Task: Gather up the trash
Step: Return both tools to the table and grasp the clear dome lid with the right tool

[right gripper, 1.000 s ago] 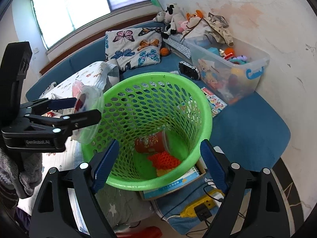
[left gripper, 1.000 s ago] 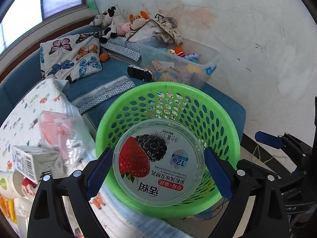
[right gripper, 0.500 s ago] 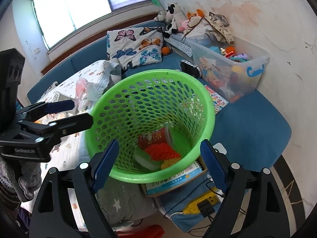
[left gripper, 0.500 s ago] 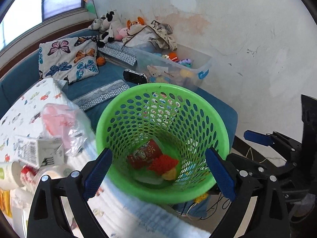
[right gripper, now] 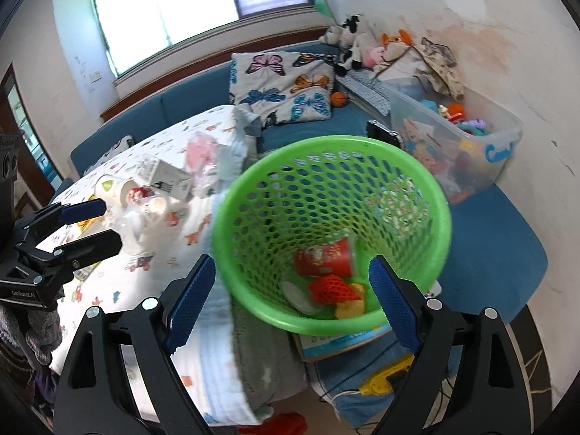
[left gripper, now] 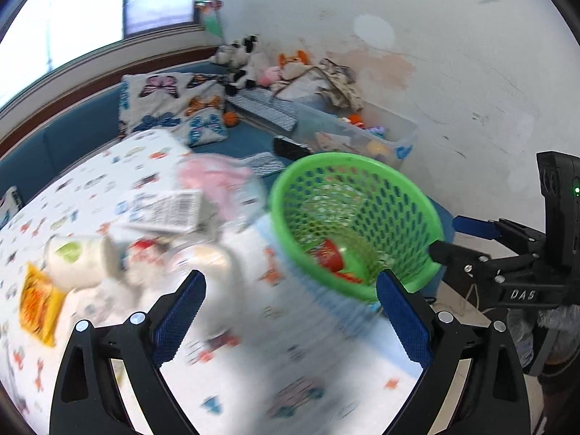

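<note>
A green mesh basket (right gripper: 427,188) stands beside the bed and also shows in the left wrist view (left gripper: 427,214). Inside lie a red cup (right gripper: 324,259), a red net, a yellow scrap and a clear round lid (right gripper: 297,295). My left gripper (left gripper: 290,311) is open and empty over the patterned bed sheet (left gripper: 253,373), left of the basket. My right gripper (right gripper: 290,297) is open and empty, just in front of the basket's near rim. A heap of trash lies on the sheet: a white cup (left gripper: 78,266), a white carton (left gripper: 163,212), a pink-filled plastic bag (left gripper: 224,185), a yellow wrapper (left gripper: 36,304).
A clear toy box (right gripper: 467,145) stands behind the basket on the blue couch (right gripper: 496,250). A butterfly pillow (right gripper: 286,87) and plush toys (right gripper: 355,43) lie at the back. A book and yellow power strip (right gripper: 384,384) lie on the floor below the basket.
My left gripper let the round yogurt lid drop into the basket, then swung left toward the trash heap on the sheet. The right gripper stayed open near the basket.
</note>
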A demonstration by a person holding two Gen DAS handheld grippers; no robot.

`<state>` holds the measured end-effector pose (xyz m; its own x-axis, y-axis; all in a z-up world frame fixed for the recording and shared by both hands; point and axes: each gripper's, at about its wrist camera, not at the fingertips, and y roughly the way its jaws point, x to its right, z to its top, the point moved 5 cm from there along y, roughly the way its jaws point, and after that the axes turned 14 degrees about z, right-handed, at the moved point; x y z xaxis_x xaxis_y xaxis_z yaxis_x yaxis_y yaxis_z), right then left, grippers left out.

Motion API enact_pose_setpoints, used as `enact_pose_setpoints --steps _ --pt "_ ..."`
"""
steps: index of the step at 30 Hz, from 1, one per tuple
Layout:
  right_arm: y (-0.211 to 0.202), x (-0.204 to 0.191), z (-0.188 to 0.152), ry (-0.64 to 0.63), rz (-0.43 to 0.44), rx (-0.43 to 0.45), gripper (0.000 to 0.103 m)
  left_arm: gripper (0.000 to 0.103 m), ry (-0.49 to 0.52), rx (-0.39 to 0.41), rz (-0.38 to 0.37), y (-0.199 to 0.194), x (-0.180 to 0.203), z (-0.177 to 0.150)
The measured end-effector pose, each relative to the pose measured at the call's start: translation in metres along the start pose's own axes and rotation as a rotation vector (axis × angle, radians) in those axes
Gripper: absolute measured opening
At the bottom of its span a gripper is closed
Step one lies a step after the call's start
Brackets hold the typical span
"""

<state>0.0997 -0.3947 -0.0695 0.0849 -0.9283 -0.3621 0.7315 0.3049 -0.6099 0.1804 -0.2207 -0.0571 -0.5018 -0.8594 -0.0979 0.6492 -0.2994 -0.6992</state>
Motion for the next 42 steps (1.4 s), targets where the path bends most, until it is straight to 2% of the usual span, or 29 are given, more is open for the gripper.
enact_pose_setpoints --steps 10,20,31,42 --pt "0.034 -0.052 0.003 -0.075 0.078 -0.049 0.087 0.092 -0.103 -0.003 0.136 -0.021 -0.087 -0.036" --pt "0.077 -0.107 -0.001 -0.145 0.148 -0.108 0.087 0.092 -0.233 -0.015 0.215 -0.038 -0.154 -0.071" --pt "0.131 -0.147 0.001 -0.147 0.140 -0.160 0.087 0.092 -0.280 -0.031 0.229 -0.043 -0.184 -0.098" --pt "0.166 -0.139 0.005 -0.056 0.072 -0.196 0.085 0.092 -0.251 -0.042 0.224 -0.035 -0.193 -0.102"
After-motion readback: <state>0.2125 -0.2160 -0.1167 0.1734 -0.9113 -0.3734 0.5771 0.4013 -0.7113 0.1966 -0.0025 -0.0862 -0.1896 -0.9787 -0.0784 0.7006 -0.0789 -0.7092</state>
